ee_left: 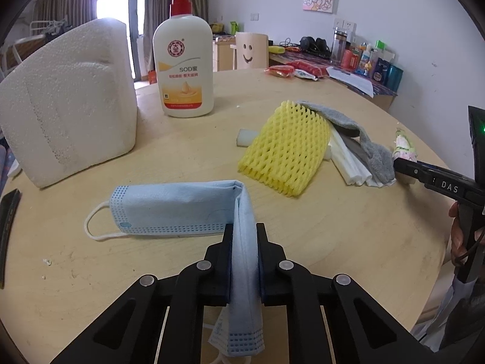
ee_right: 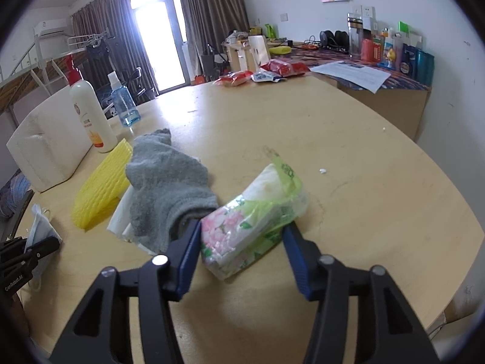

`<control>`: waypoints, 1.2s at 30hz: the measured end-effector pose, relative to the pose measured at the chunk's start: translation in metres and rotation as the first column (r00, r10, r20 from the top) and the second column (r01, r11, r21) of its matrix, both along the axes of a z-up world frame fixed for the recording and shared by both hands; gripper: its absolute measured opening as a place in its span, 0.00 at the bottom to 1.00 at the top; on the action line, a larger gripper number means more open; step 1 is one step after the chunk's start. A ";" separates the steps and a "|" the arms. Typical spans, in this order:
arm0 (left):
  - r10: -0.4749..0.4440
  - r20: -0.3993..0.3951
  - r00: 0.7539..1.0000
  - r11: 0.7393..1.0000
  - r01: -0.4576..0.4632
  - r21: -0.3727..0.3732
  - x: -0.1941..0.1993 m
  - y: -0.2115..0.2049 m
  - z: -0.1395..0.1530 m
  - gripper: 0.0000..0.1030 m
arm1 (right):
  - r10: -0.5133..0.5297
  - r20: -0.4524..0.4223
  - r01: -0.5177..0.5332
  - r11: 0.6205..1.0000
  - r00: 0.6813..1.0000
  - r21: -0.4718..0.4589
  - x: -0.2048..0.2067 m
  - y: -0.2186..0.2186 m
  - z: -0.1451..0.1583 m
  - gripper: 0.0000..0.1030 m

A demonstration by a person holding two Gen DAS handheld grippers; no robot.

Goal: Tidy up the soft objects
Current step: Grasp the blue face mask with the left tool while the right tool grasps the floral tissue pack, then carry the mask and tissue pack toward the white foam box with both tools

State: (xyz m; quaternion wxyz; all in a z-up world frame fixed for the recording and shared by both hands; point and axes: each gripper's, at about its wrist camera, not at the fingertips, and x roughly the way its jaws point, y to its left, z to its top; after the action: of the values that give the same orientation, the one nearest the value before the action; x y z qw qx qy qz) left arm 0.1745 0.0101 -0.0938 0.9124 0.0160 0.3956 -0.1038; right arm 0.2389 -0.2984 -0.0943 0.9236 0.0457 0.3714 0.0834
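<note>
My left gripper (ee_left: 245, 235) is shut on a blue face mask (ee_left: 169, 209); the rest of the mask lies flat on the round wooden table (ee_left: 188, 148). A yellow foam net (ee_left: 285, 151), a grey sock (ee_left: 345, 121) and white foam sheets (ee_left: 351, 163) lie piled to the right. My right gripper (ee_right: 242, 233) has its fingers on both sides of a floral tissue pack (ee_right: 251, 221) that rests on the table, beside the grey sock (ee_right: 166, 182) and yellow net (ee_right: 100, 185). The right gripper also shows in the left wrist view (ee_left: 403, 166).
A white foam block (ee_left: 66, 103) and a lotion pump bottle (ee_left: 182, 60) stand at the back left. A blue spray bottle (ee_right: 122, 103) stands behind them. Red snack packets (ee_right: 236, 77) lie at the far edge. A cluttered side desk (ee_right: 379, 69) is at the right.
</note>
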 end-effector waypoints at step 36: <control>0.166 0.489 0.856 0.980 -0.196 0.011 -0.100 0.012 0.112 0.12 | 0.115 0.378 -0.136 0.990 0.918 0.028 -0.092 0.019 0.099 0.46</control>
State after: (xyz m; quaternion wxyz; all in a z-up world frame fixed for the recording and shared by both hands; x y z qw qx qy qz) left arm 0.0744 0.0224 0.0182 0.9871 0.0316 0.1566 0.0017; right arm 0.1472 -0.2798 0.0051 0.9688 0.0297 0.1874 0.1596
